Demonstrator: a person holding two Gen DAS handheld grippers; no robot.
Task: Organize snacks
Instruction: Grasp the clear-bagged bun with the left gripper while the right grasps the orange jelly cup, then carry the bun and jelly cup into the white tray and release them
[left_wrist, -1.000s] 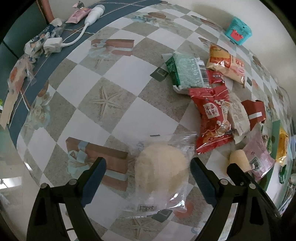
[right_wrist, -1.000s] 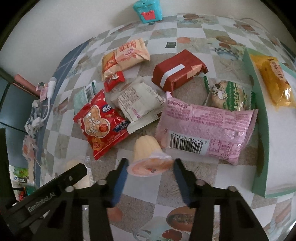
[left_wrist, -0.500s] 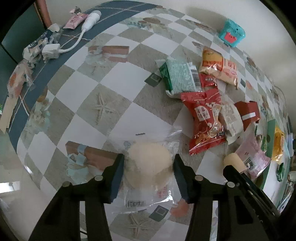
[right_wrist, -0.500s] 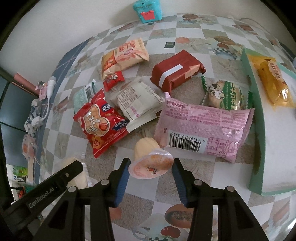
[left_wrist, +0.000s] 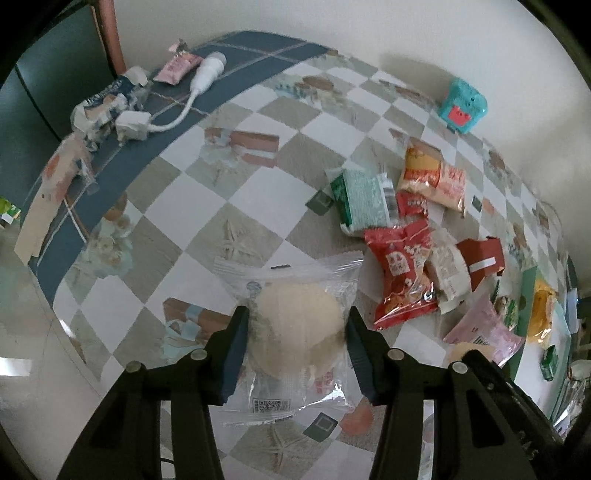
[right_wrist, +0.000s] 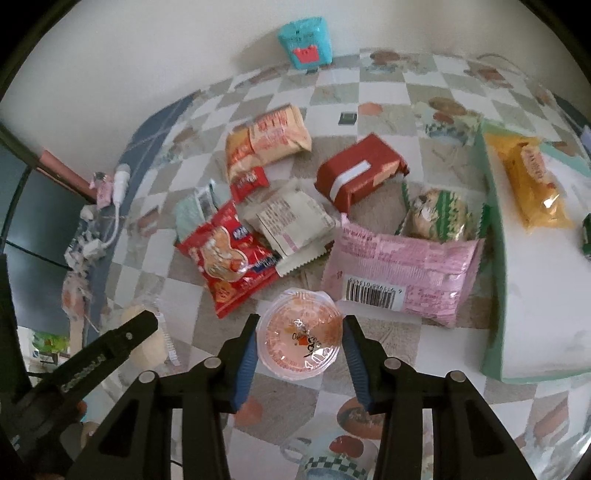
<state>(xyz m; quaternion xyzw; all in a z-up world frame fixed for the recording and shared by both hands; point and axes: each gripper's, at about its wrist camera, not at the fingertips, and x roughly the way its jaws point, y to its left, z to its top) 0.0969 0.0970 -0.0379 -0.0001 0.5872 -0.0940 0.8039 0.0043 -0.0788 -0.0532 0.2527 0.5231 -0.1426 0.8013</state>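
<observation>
The left gripper (left_wrist: 295, 339) clamps a clear-wrapped bun (left_wrist: 297, 326); the right gripper (right_wrist: 299, 341) clamps a jelly cup (right_wrist: 299, 334) near the pink packet (right_wrist: 400, 269). Both should carry gently toward the green tray (right_wrist: 496, 280) at right, squeezing lightly. A second ago both snacks lay on the table (left_wrist: 240, 199), with the left gripper spread wide.

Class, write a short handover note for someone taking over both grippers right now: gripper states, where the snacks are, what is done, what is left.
Left gripper: shut on the clear-wrapped round pale bun.
Right gripper: shut on the sealed orange jelly cup.
Done: a yellow-orange packet and a small green packet lie in the green-rimmed white tray.
Left: tray both held snacks, then the loose pile on the checkered tablecloth: pink barcoded packet, red crinkly bag, white sachet, dark red box, green cookie packet.
</observation>
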